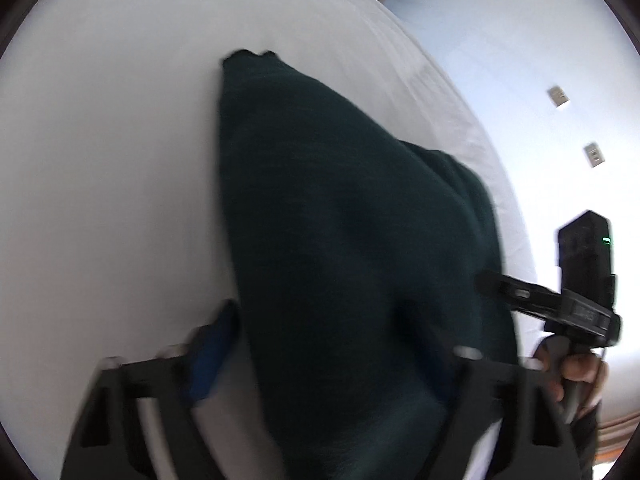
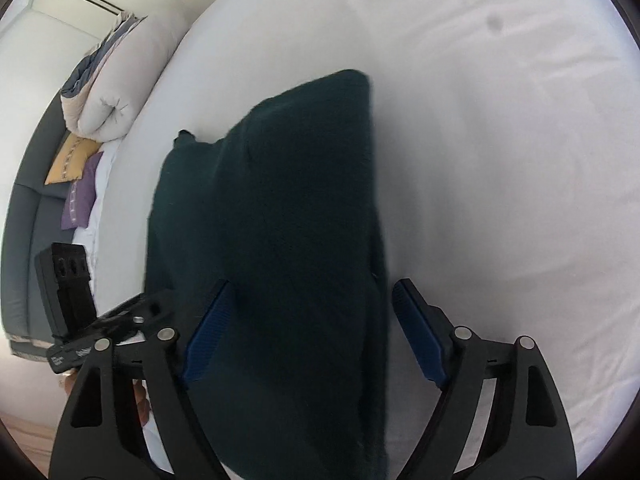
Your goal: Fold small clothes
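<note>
A dark green garment [image 1: 340, 220] lies on the white bed sheet [image 1: 100, 160], folded into a long strip. My left gripper [image 1: 332, 344] is over its near end; the cloth lies between the wide-apart fingers and hides the right pad. My right gripper [image 2: 316, 336] is open, its blue pads [image 2: 420, 340] on either side of the garment [image 2: 280, 240] near end, the right pad clear of the cloth. The right gripper also shows in the left wrist view [image 1: 560, 304], held by a hand.
Folded white bedding [image 2: 116, 80] and yellow and purple pillows [image 2: 76, 184] lie against a grey headboard [image 2: 24, 240] on the left. A white wall with two sockets [image 1: 576, 124] lies past the bed's right edge.
</note>
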The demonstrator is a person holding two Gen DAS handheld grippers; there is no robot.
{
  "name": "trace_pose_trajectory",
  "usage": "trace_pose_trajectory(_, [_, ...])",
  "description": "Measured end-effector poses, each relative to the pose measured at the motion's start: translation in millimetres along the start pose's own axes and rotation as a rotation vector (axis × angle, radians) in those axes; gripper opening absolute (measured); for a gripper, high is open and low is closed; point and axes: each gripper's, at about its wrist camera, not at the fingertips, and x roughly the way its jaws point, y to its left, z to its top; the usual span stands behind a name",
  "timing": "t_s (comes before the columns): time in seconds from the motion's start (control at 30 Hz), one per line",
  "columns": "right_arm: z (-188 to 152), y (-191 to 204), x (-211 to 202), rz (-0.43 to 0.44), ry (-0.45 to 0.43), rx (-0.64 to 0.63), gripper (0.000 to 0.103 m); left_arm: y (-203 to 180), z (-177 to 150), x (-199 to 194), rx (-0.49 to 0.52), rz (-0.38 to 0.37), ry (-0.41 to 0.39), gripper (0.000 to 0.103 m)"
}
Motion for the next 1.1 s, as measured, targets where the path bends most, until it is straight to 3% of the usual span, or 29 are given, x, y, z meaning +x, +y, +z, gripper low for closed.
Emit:
trace_pose_trajectory(0.2, [0, 7, 4, -0.027, 0.012, -0.007, 0.040, -6, 5, 1, 0.000, 0.031, -0.008, 0.062])
trace_pose_trajectory(0.3, [-6, 25, 1, -0.104, -0.016, -0.062, 0.027, -12, 3, -9, 0.000, 0.048, -0.018, 0.050])
trace_pose_trajectory(0.47, [-32, 69, -25, -0.221, -0.085, -0.162, 0.022, -32, -18, -48, 0.083, 0.119, -0.039, 0.042])
trace_pose_trajectory(0.7, [-108, 123, -71, -0.156, -0.123, -0.214, 0.022, -41, -80, -139, 0.176, 0.166, -0.108, 0.042])
trace_pose_trajectory(0.87, [-183, 159, -87, -0.052, -0.095, -0.245, 0.022, -14, -161, -196, 0.196, 0.198, -0.111, 0.043])
trace_pose_trajectory(0.97, [-223, 172, -75, -0.030, -0.058, -0.272, 0.022, 11, -197, -206, 0.158, 0.213, -0.108, 0.043])
trace_pose_trajectory(1.1, [-268, 172, -32, 0.007, 0.010, -0.234, 0.022, 47, -226, -186, 0.113, 0.241, -0.078, 0.043])
